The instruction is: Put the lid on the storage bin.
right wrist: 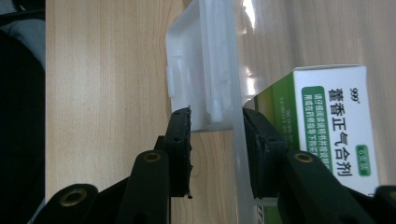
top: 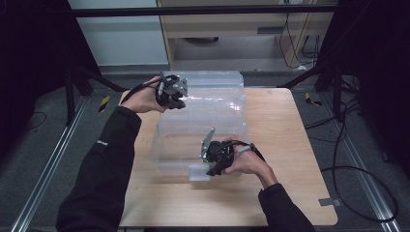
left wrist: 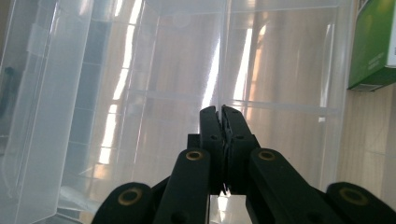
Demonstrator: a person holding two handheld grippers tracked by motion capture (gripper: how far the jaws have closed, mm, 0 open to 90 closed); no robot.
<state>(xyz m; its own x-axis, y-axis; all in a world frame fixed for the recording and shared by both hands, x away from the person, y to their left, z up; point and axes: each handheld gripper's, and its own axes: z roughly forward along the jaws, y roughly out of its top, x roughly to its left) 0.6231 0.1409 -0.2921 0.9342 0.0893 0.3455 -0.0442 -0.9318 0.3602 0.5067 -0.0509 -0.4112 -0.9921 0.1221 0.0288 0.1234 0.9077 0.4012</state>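
The left gripper [top: 180,103] sits at the upper left of the high view, at the far left corner of the clear bin [top: 203,140]. In the left gripper view its jaws are pressed together on a thin edge of the bin [left wrist: 219,70], which rises straight up from between the tips. The right gripper [top: 211,170] is at the lower middle of the high view, at the bin's near edge. In the right gripper view its jaws stand partly apart with the bin's white latch [right wrist: 205,70] and wall between them; the right pad lies against the wall, while the left pad sits at the latch's corner, and I cannot tell whether it presses.

A box [right wrist: 336,126] lies at the right of that view, behind the wall: white and green, printed "999" and Chinese characters. Its green side shows at the upper right of the left gripper view [left wrist: 373,42].

The bin stands mid-frame on a wooden table [top: 285,145]. Black cables [top: 348,164] trail over the floor at right.
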